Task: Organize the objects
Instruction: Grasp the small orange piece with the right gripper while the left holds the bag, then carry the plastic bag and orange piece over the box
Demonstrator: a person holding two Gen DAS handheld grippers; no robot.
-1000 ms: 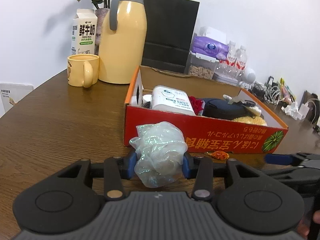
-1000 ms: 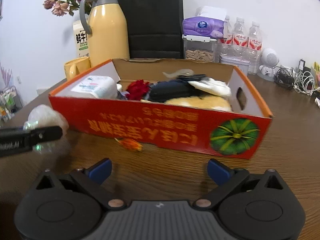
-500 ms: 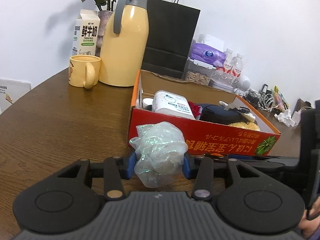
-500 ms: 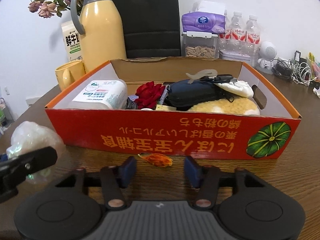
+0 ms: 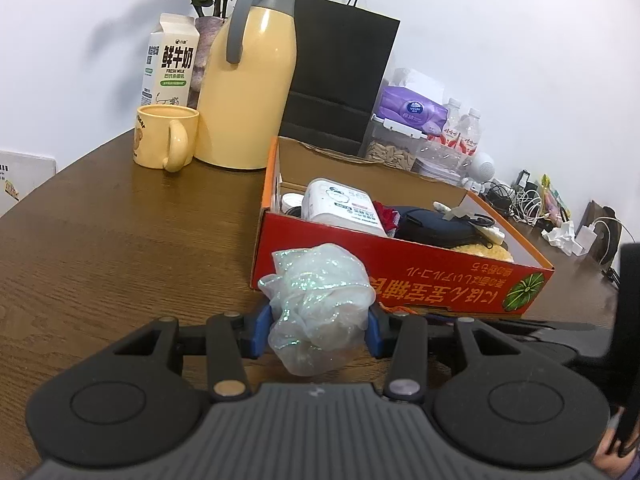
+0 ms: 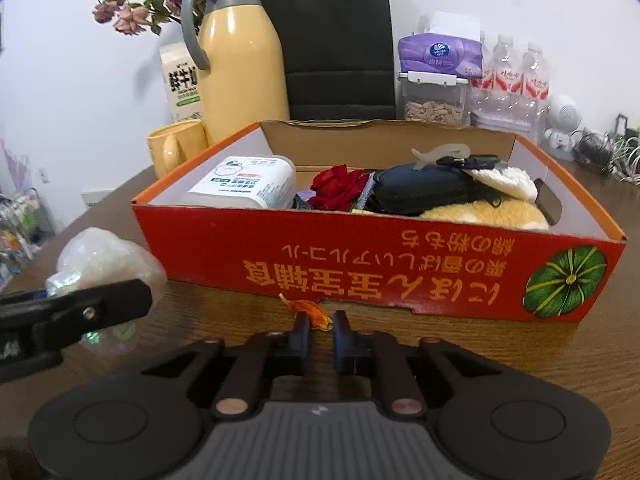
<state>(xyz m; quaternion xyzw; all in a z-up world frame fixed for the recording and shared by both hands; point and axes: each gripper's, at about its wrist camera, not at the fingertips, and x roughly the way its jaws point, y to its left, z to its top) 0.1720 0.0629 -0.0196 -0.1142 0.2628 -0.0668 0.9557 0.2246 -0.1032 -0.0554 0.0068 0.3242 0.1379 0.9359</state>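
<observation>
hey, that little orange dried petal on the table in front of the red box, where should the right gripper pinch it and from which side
Pinch the orange petal across its narrow width near the wider end, coming from the near side, low and angled down at the table. It lies flat and thin close to the red box, so the far side is blocked. The right gripper has just been closing, its fingertips flanking the petal's near end.

A lived-in home table (image 5: 120,240): thermos (image 5: 248,92), milk carton (image 5: 170,68), mug (image 5: 166,136), dried flowers (image 6: 128,16), tissues (image 6: 440,54).

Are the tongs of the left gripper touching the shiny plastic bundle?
Touching. In the left wrist view both blue pads of the left gripper press on the sides of the shiny plastic bundle, which sits squeezed between them.
</observation>
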